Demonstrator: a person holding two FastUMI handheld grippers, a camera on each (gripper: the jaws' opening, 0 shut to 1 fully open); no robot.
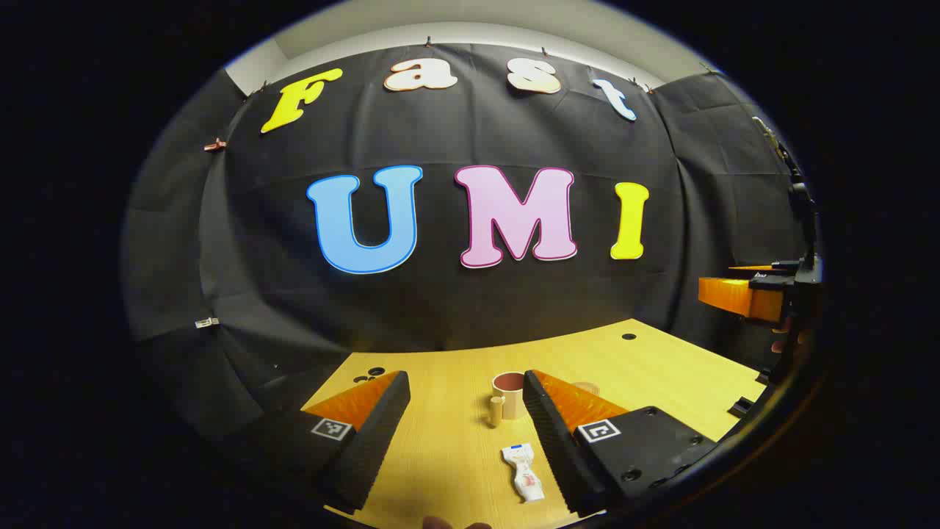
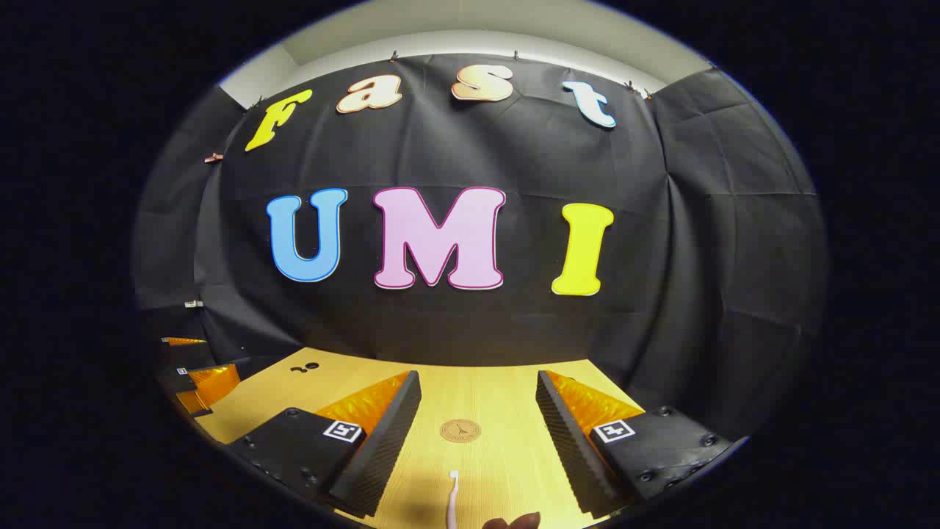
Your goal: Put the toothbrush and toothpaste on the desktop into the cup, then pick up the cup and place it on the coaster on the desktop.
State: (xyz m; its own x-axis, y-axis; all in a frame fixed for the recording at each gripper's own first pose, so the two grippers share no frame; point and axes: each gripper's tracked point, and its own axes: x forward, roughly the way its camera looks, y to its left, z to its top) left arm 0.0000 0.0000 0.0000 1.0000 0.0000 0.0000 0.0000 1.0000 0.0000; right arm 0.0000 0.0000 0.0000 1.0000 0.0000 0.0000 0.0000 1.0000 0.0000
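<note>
While both grippers gape wide over the desktop, the left gripper frames the cup and toothpaste at lower centre; the right gripper frames the coaster and toothbrush.

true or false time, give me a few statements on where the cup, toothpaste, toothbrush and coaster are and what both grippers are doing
1. The toothpaste lies flat on the table. True.
2. The toothbrush stands in the cup. False: it lies on the table, between the right gripper fingers in the right gripper view.
3. The left gripper is open and holds nothing. True.
4. The cup sits on the coaster. False: the coaster is bare in the right gripper view.
5. The right gripper is shut on the toothbrush. False: its fingers are spread wide apart.
</note>
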